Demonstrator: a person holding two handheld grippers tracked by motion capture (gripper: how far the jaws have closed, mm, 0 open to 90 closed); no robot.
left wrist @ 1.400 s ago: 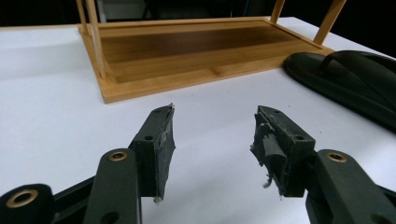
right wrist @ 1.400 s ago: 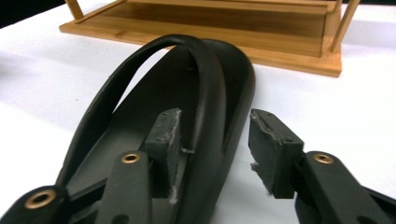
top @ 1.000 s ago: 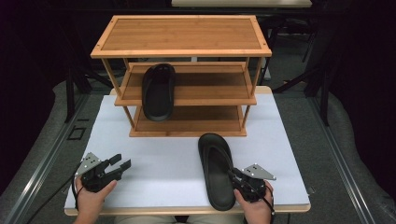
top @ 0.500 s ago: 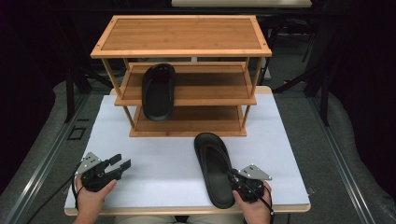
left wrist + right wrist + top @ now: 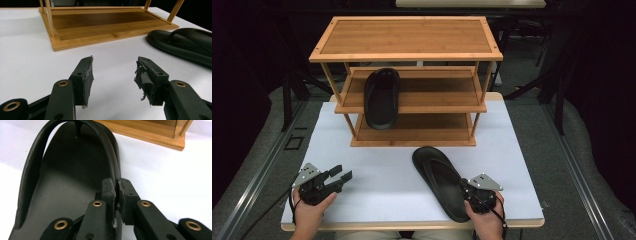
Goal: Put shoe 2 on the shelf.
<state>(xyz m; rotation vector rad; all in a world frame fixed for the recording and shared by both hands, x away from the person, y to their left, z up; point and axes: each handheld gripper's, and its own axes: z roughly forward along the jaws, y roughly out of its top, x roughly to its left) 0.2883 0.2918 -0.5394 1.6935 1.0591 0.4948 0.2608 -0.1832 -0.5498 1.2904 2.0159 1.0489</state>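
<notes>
Nearest to me, my right gripper (image 5: 466,189) is clenched on the black flip-flop (image 5: 442,182) that lies on the white table (image 5: 382,175): in the right gripper view the jaws pinch the right-hand strap (image 5: 113,167) where it meets the sole's edge. That sole is matte rubber with a fine pebbled grain, and the Y-shaped strap arches smoothly up to a toe post at the far end. The sandal lies slanted, toe end toward the rack, heel at the table's near edge beside my right hand (image 5: 484,222).

My left gripper (image 5: 338,179) sits well apart at the near left corner, jaws spread and holding nothing. Its pads (image 5: 88,72) are worn, with torn, ragged rubber on the inner faces. Bare white tabletop lies between it and the sandal.

Farther off stands a three-tier bamboo shoe rack (image 5: 407,50), warm orange wood with thin posts and raised rims. A second black sandal (image 5: 381,97) rests on its middle shelf, left of centre, its near end hanging over the shelf's front edge. The bottom shelf (image 5: 105,21) faces the held sandal's toe.

I can read no writing or brand on anything.
</notes>
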